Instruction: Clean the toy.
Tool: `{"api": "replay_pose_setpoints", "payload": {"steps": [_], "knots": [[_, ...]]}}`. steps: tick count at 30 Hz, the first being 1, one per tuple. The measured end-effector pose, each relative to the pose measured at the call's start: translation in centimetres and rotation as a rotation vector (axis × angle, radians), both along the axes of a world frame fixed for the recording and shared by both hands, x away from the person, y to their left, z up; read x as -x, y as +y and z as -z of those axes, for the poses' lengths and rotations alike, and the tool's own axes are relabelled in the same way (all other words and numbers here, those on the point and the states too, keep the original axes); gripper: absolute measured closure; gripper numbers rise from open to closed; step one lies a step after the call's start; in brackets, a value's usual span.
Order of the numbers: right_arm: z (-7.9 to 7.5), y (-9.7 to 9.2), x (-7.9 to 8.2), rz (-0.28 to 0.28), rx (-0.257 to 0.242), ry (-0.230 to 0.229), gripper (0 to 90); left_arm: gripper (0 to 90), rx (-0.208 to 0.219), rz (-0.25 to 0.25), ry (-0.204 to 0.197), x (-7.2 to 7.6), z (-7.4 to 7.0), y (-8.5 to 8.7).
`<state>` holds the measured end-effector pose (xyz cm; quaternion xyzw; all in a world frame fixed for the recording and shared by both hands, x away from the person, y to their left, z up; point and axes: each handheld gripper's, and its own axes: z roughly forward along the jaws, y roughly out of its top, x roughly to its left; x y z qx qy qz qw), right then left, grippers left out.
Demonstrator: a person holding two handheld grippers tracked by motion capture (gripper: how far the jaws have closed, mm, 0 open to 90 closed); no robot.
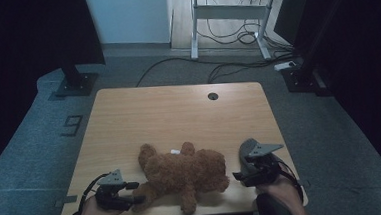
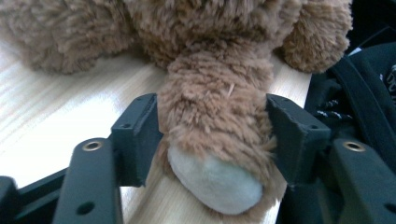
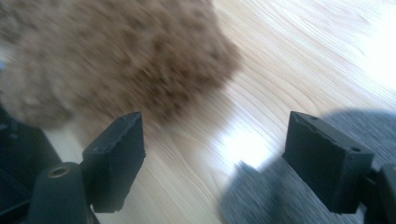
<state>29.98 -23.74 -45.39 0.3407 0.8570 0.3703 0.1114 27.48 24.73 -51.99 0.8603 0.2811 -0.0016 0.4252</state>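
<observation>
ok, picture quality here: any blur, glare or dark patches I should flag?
Right gripper view: motion-blurred, teddy bear smeared, bright glare on the table. Left gripper view: sharp on the bear's leg between the jaws, tabletop washed out at the left. High view: dim, room edges nearly black, table evenly lit.

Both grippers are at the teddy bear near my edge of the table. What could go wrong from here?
The bear's paw sits between the left gripper jaws, which stand apart at its sides; lifting now may drop it. The teddy bear lies close to the table near edge, so a nudge could push it off. The right gripper is open beside the bear, holding nothing.
</observation>
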Motion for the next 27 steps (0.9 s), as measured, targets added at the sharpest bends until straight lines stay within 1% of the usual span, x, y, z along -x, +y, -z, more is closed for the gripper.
{"api": "replay_pose_setpoints", "payload": {"steps": [2,6,8,10,12,13,14,16,18,19,20,23,24,25,26,27], "knots": [[-0.1,0.9,-0.2,-0.023,-0.030,-0.001,16.7,33.3,0.007,-0.005,-0.002,0.0,-0.1,-0.2],[-0.6,2.6,-0.7,-0.068,-0.075,-0.011,14.0,29.2,0.000,-0.010,-0.001,-0.1,0.0,-0.7],[-0.7,3.6,-1.1,-0.084,-0.089,-0.015,13.3,28.3,-0.011,-0.010,-0.002,-0.1,0.0,-1.0],[-0.7,4.6,-1.5,-0.099,-0.090,-0.018,11.6,27.4,-0.018,-0.008,0.000,0.0,0.1,-1.2],[-0.5,5.6,-1.9,-0.115,-0.088,-0.010,9.2,26.8,-0.045,-0.011,-0.002,0.0,0.2,-1.4],[-0.4,6.1,-2.1,-0.127,-0.089,-0.005,8.1,26.8,-0.068,-0.013,-0.007,0.0,0.4,-1.6],[-0.2,6.6,-2.2,-0.136,-0.085,-0.003,6.8,26.9,-0.092,-0.012,-0.008,0.0,0.5,-1.7],[0.2,7.5,-2.6,-0.145,-0.068,0.006,4.9,26.8,-0.114,-0.004,-0.008,0.0,0.7,-1.9],[0.7,8.2,-2.8,-0.147,-0.037,0.012,2.7,28.4,-0.122,-0.001,-0.013,0.1,0.7,-2.1],[1.1,8.5,-3.0,-0.151,-0.025,0.021,0.0,29.8,-0.127,0.003,-0.016,0.1,0.7,-2.1],[1.3,8.7,-3.1,-0.159,-0.017,0.031,0.0,31.7,-0.126,0.007,-0.015,0.1,0.7,-2.2],[2.0,9.0,-3.1,-0.159,0.005,0.029,0.0,37.9,-0.128,0.014,-0.006,0.1,0.7,-2.2],[2.2,9.1,-3.2,-0.159,0.023,0.032,0.4,40.0,-0.130,0.014,-0.007,0.1,0.7,-2.2],[2.4,9.2,-3.2,-0.163,0.038,0.027,3.4,41.9,-0.131,0.014,-0.008,0.1,0.7,-2.3],[2.6,9.2,-3.2,-0.164,0.042,0.035,7.7,43.6,-0.135,0.017,-0.010,0.1,0.7,-2.3],[2.8,9.0,-3.3,-0.160,0.034,0.048,12.8,45.8,-0.136,0.017,-0.012,0.1,0.7,-2.3]]}}
